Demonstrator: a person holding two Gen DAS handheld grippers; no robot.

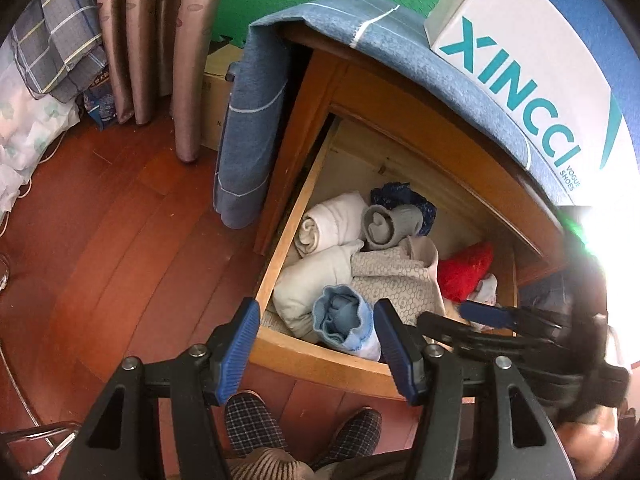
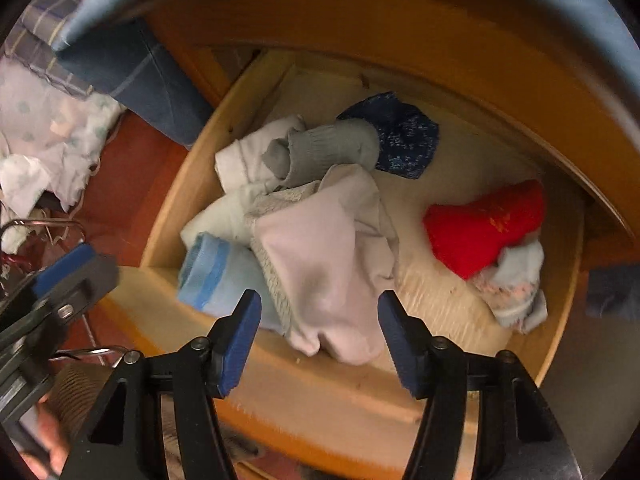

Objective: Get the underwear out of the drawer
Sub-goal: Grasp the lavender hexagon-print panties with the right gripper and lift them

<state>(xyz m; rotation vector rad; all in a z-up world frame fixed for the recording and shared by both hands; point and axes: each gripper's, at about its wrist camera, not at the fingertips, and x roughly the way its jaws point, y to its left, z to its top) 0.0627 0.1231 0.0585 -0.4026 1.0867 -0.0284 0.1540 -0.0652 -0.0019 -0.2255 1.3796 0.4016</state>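
Drawer: the wooden drawer [image 2: 168,216] stands pulled out, with rolled and crumpled clothes lying in it.
Underwear: a pale pink garment [image 2: 320,264], likely the underwear, lies crumpled at the front of the pile, beside a light blue roll [image 2: 216,276].
Right gripper: the right gripper [image 2: 318,344] points down over the pink garment with its jaws apart and nothing between the pads.
Left gripper: the left gripper [image 1: 316,352] hangs above the drawer's front edge, jaws apart and empty.
Risk, wrong pick: the pink cloth overlaps a beige patterned piece [image 1: 396,276], so a closing grip could drag both out.
Risk, slip: a shallow pinch on loose fabric may let it fall.
Risk, collision: the two grippers are near each other.
Writing: a white shoebox [image 1: 520,92] on the cabinet reads "XINCCI VOGUE SHOES".
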